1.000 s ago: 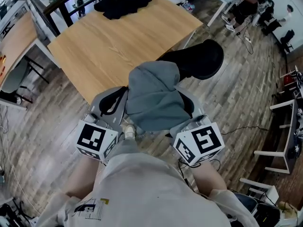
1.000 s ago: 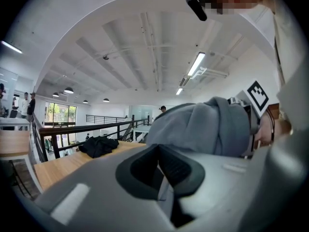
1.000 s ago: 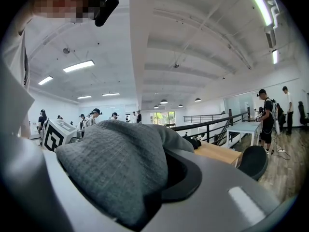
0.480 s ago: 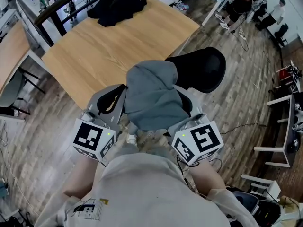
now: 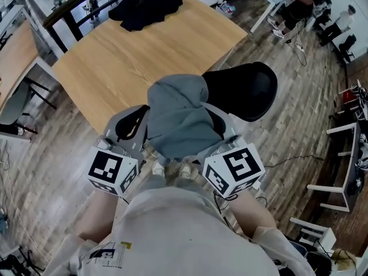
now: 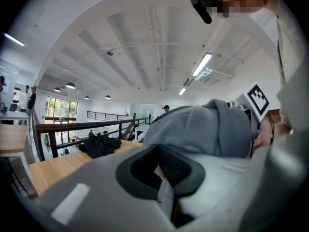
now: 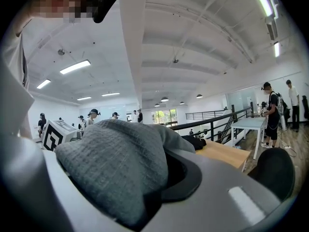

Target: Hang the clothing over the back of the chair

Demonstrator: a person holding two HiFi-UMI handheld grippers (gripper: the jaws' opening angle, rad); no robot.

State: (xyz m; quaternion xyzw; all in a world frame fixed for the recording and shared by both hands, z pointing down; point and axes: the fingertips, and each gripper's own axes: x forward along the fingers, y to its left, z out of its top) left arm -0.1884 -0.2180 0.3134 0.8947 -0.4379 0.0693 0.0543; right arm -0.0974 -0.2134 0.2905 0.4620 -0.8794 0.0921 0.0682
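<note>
A grey hooded garment (image 5: 178,117) hangs bunched between my two grippers, in front of the person's body. My left gripper (image 5: 138,126) is shut on the garment's left side, and a fold of cloth (image 6: 166,197) sits in its jaw gap. At the right side, my right gripper (image 5: 221,126) is shut on the grey fabric (image 7: 116,168), which covers its jaws. The fingertips of both are hidden under the cloth in the head view. Just beyond and to the right of the garment is the black chair (image 5: 247,91), whose dark edge (image 7: 275,170) shows low right in the right gripper view.
A wooden table (image 5: 144,50) stands ahead, with a black garment (image 5: 144,4) lying at its far edge. A black railing (image 6: 72,127) runs behind it. People stand by a white table (image 7: 248,124) at the far right. White frames (image 5: 339,171) and a cable lie on the wood floor at right.
Both grippers have carried the grey garment a little forward, toward the table and chair. More of the chair now shows beside the garment. Both grips look the same.
</note>
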